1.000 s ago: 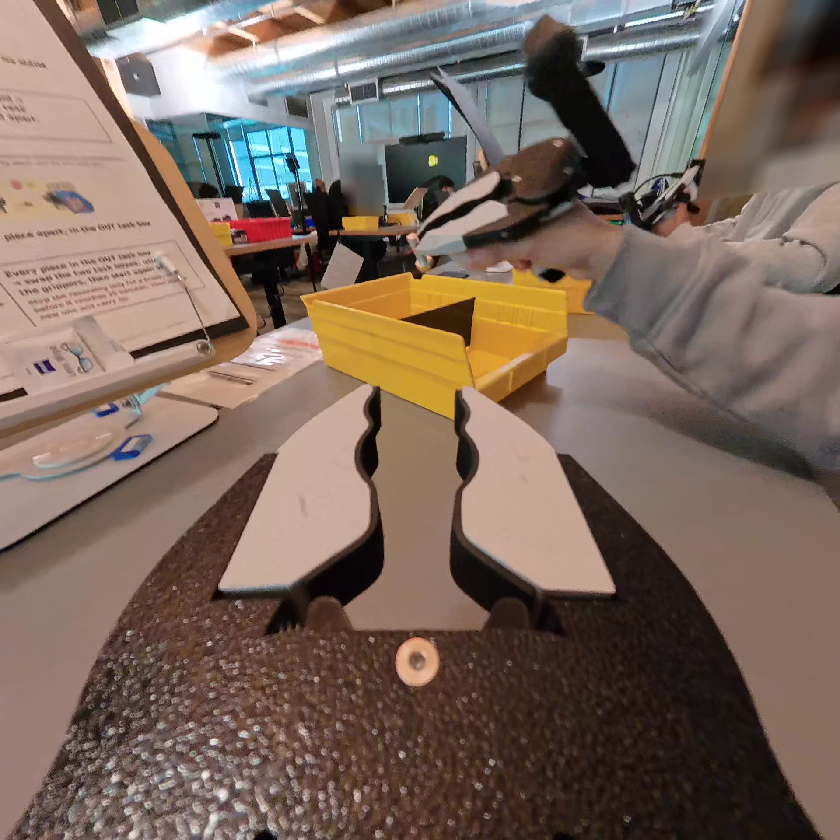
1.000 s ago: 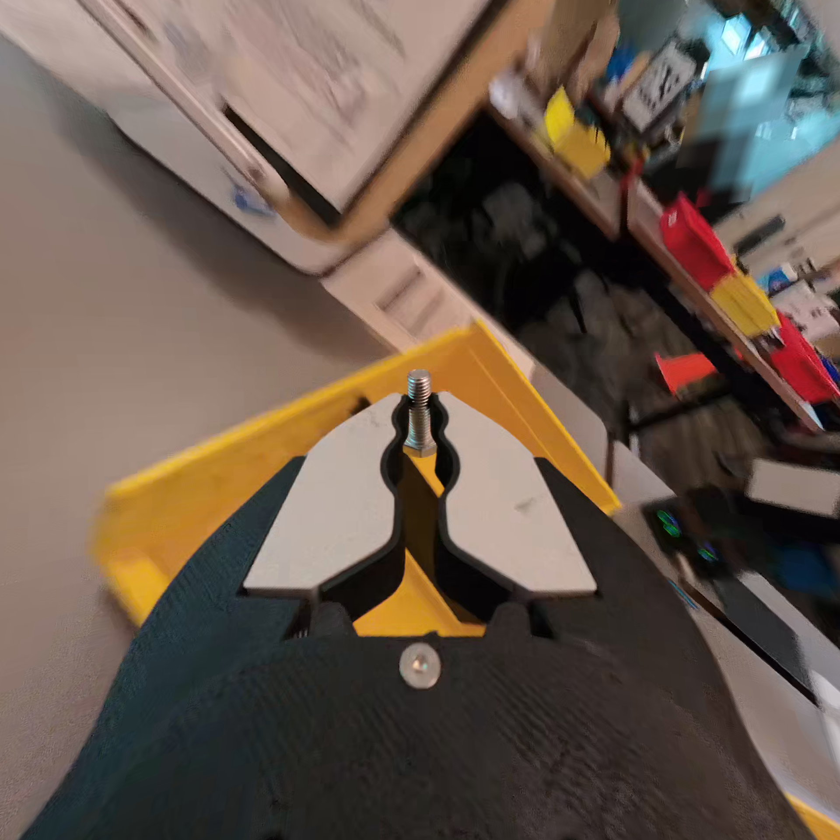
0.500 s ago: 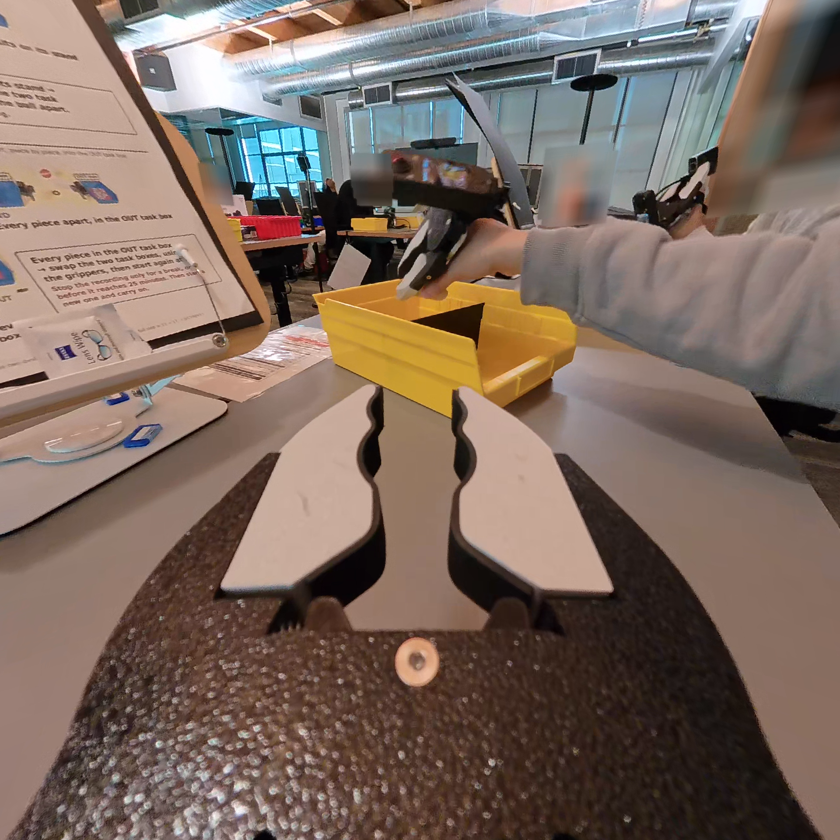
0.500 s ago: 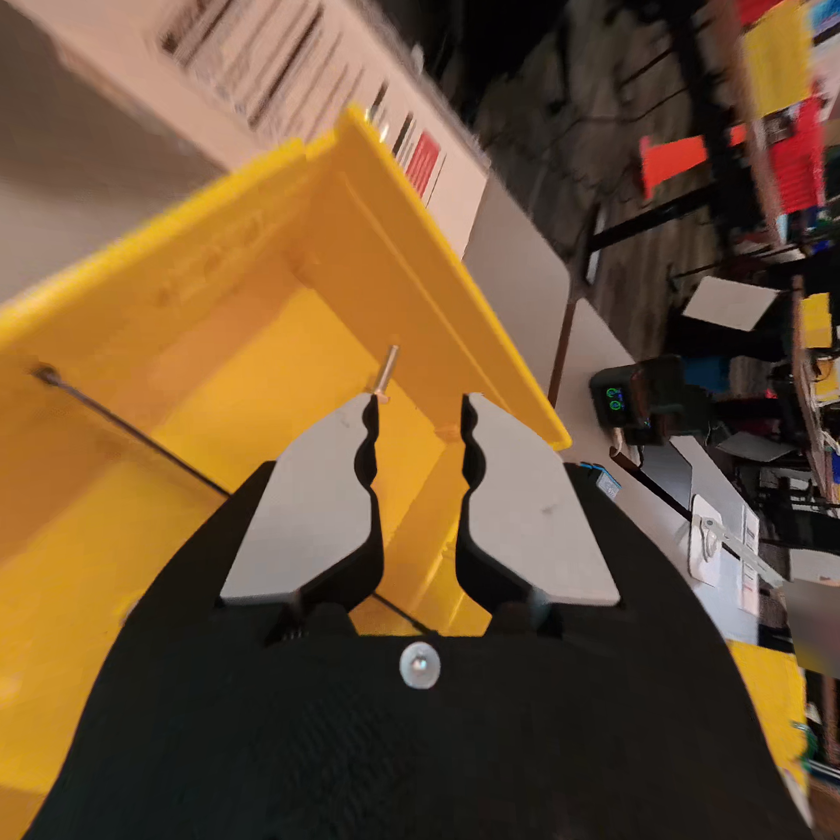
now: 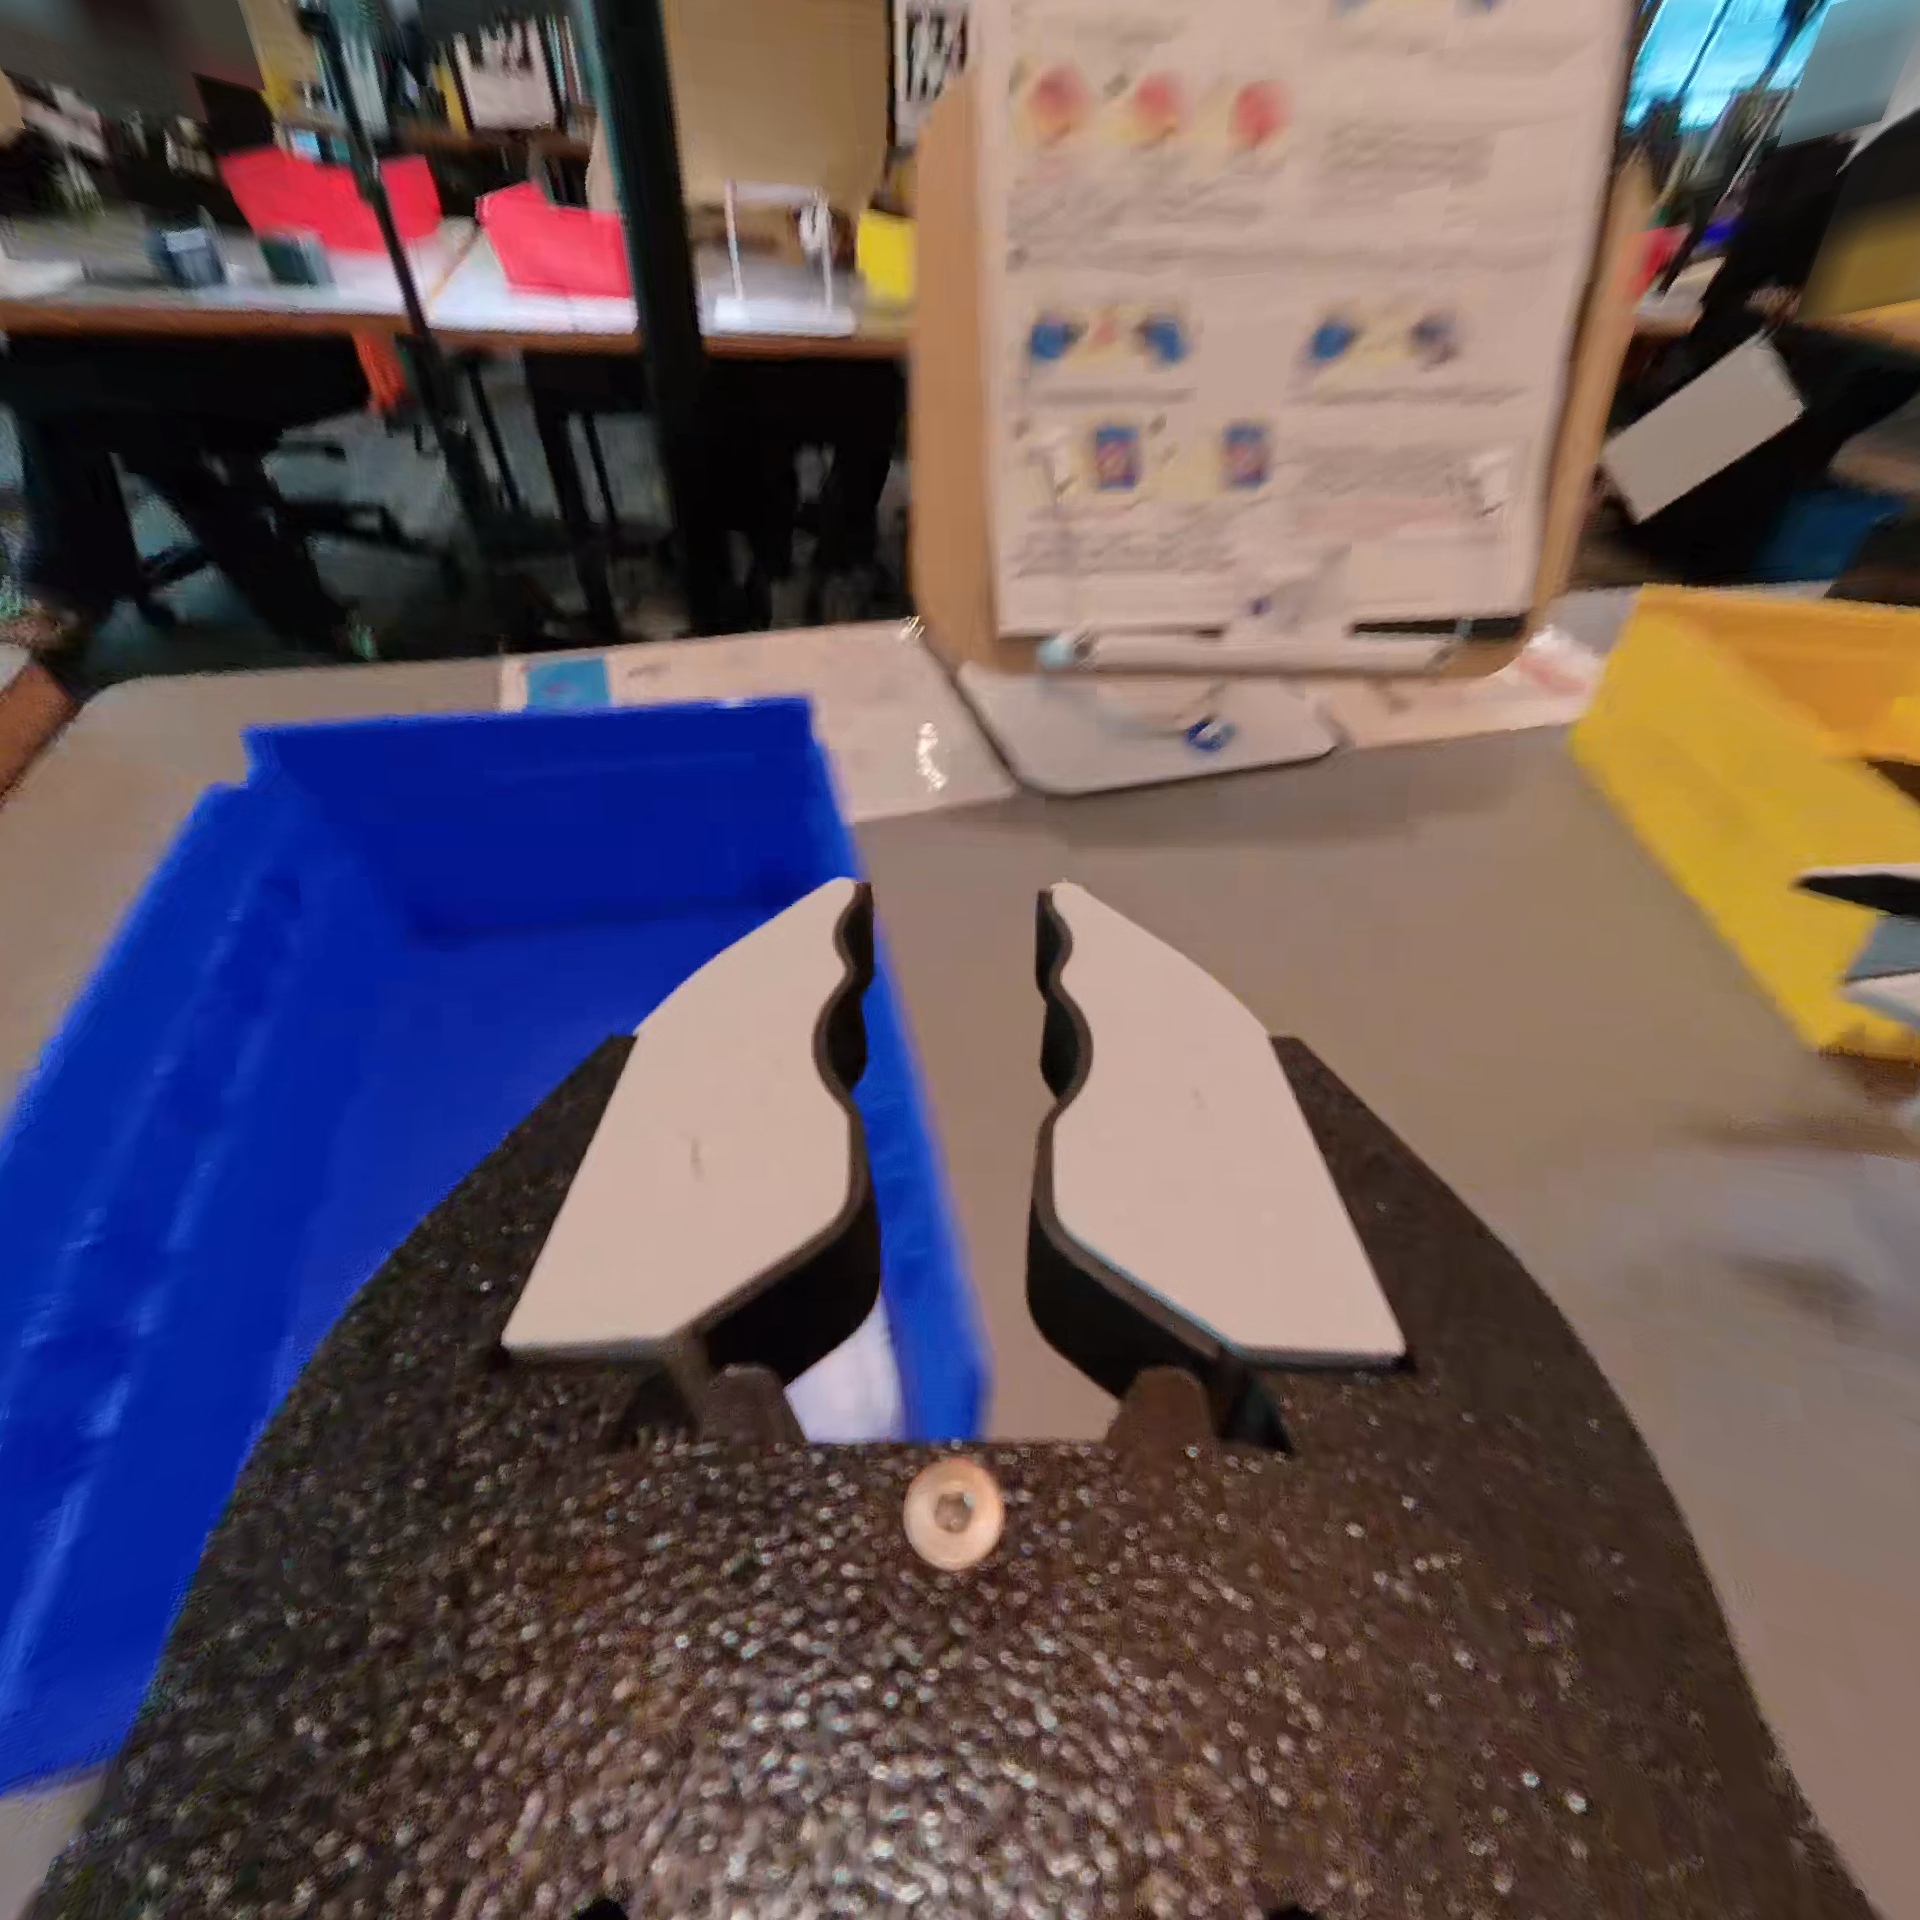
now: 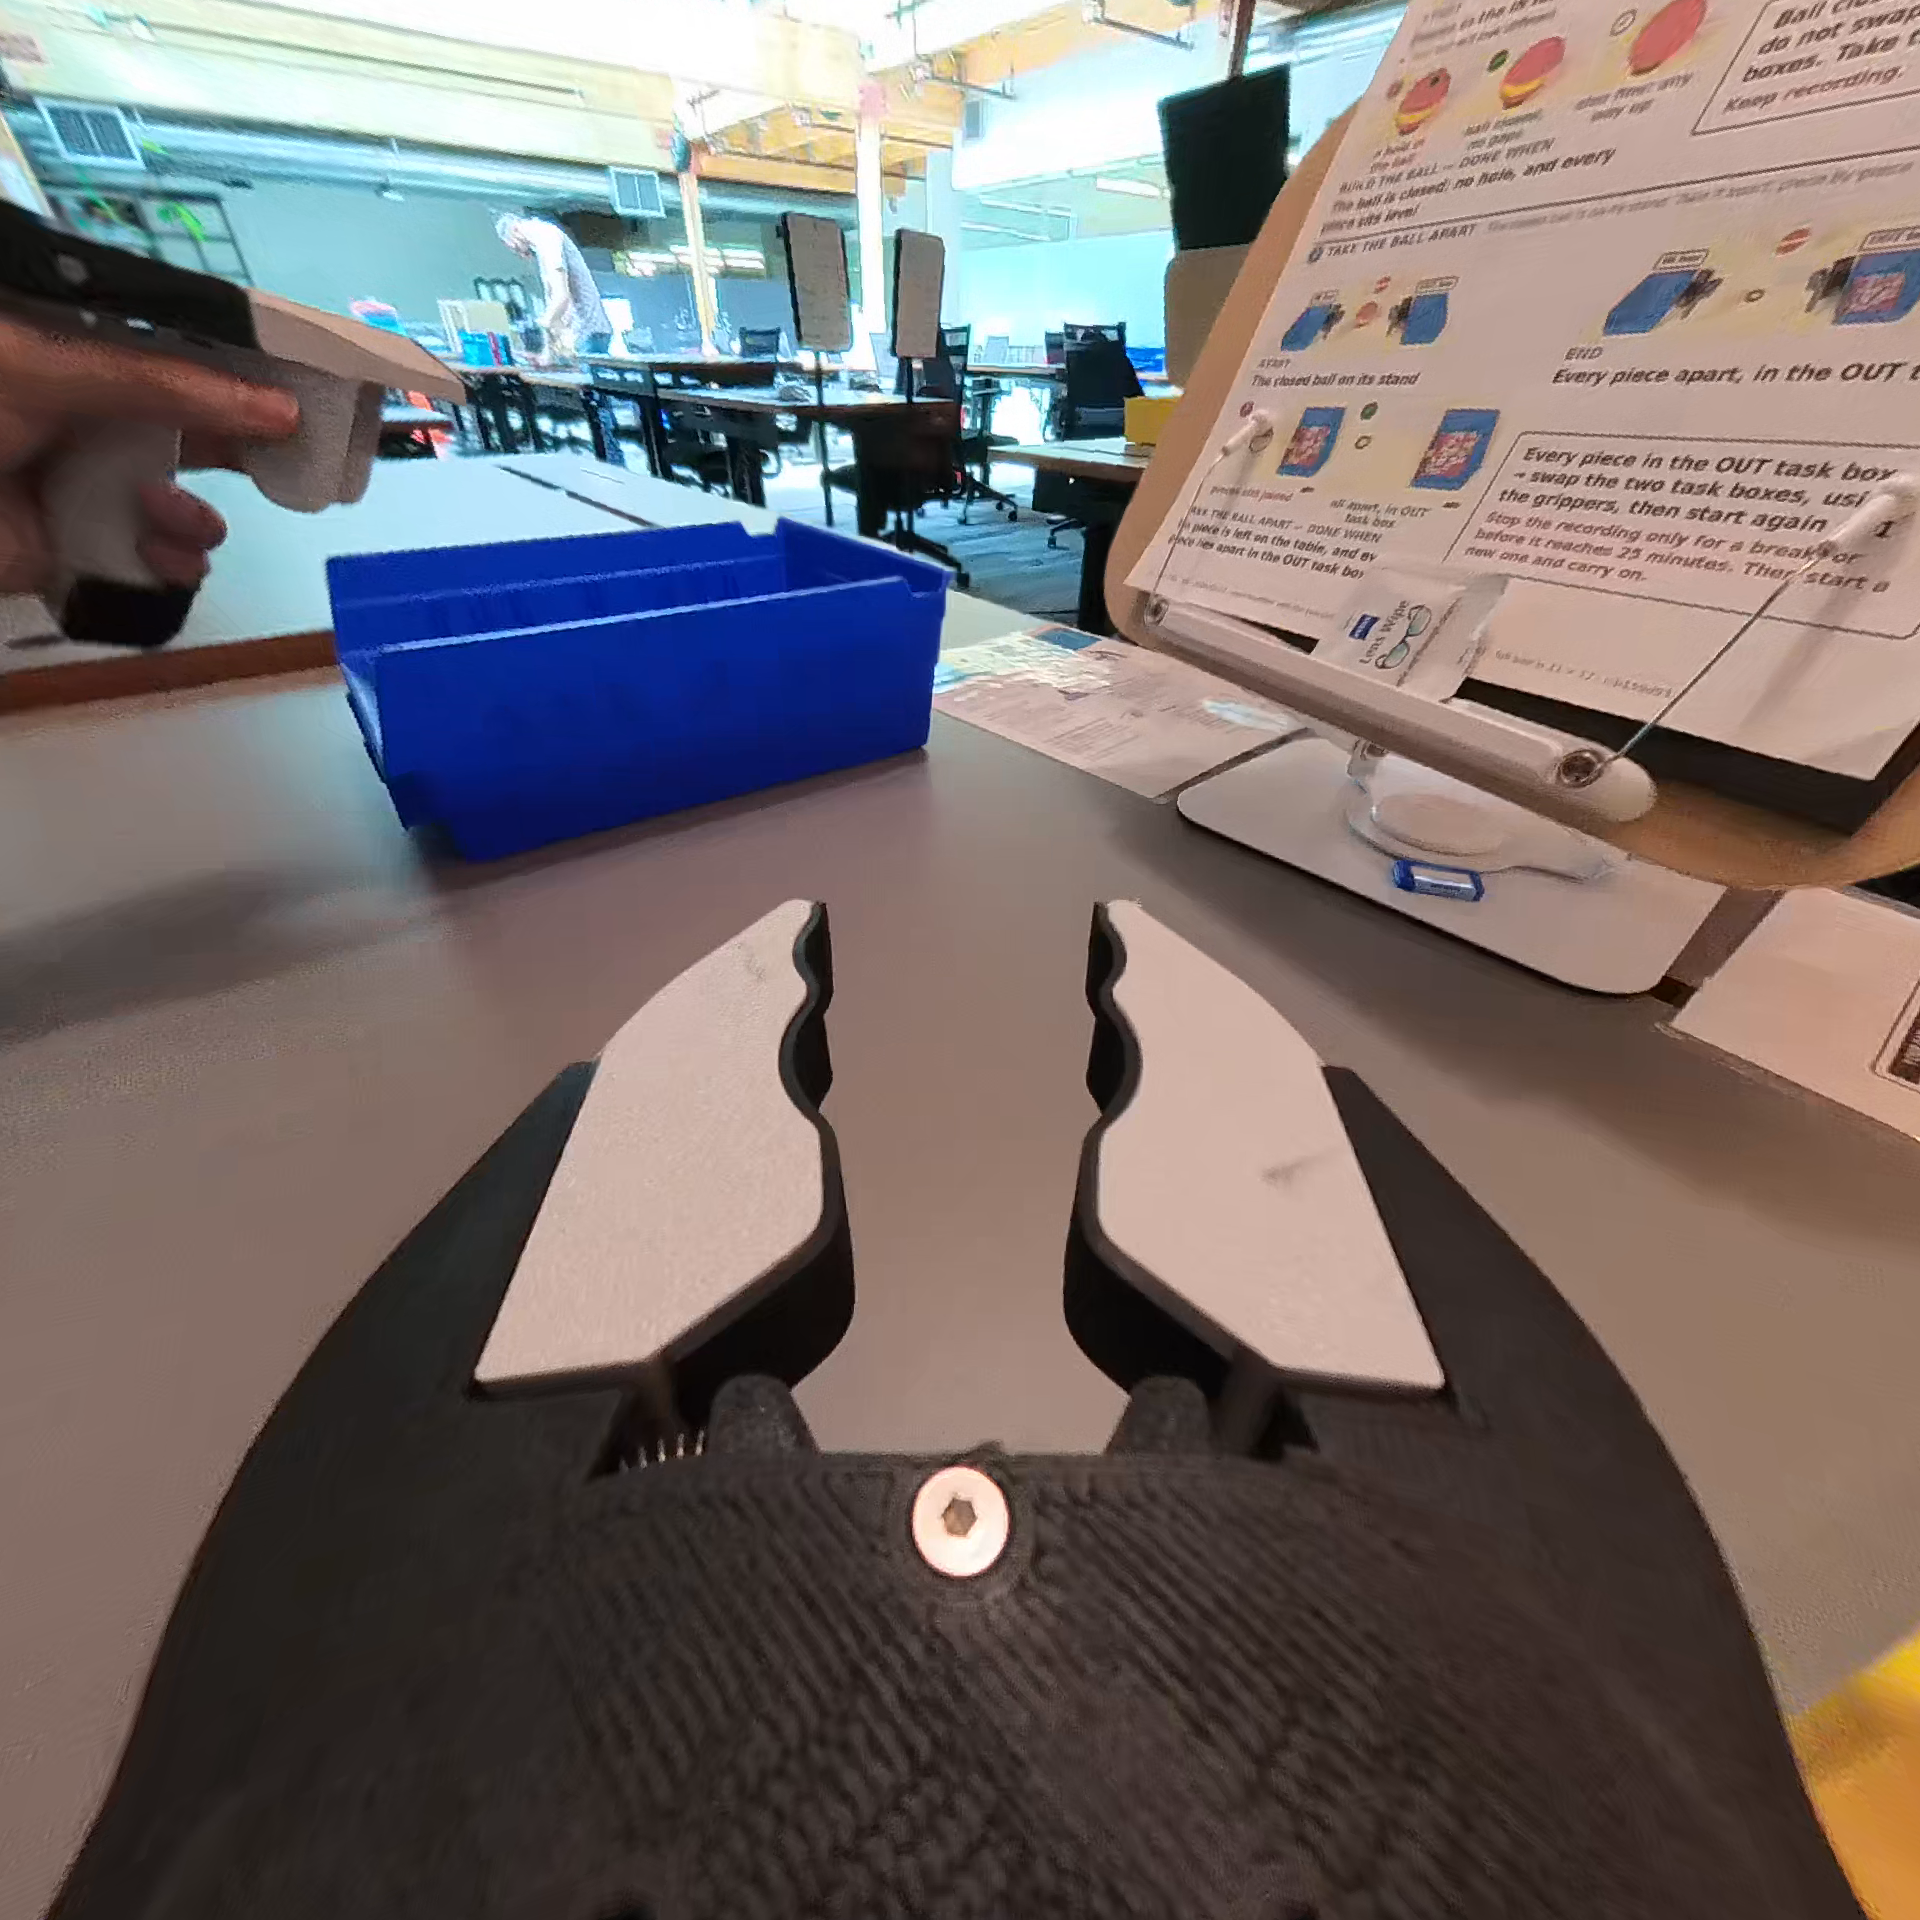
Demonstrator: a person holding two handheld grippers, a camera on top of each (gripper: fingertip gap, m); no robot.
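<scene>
The left gripper (image 5: 954, 904) is hovering over the near right wall of the blue bin (image 5: 416, 935), its jaws parted with nothing between them; only blue plastic and grey table (image 5: 1351, 935) are showing through the gap. The right gripper (image 6: 958, 925) is hanging low over bare table, its jaws spread wider and likewise gripping nothing. It is also showing as a pale tip at the right edge of the left view, just beside the yellow bin (image 5: 1714, 790).

With both tools free, I would say any reach into the blue bin is going best from straight above, the fingers clearing the wall rather than straddling it.

The blue bin is sitting at the left of the table; its visible floor is looking bare, though blur and the gripper body are hiding the near part. The yellow bin is standing at the right, and what it holds cannot be told. Beyond them an instruction board (image 6: 1621, 343) is leaning on its white stand (image 6: 1455, 894), with paper sheets (image 6: 1101, 696) lying flat beside it
</scene>
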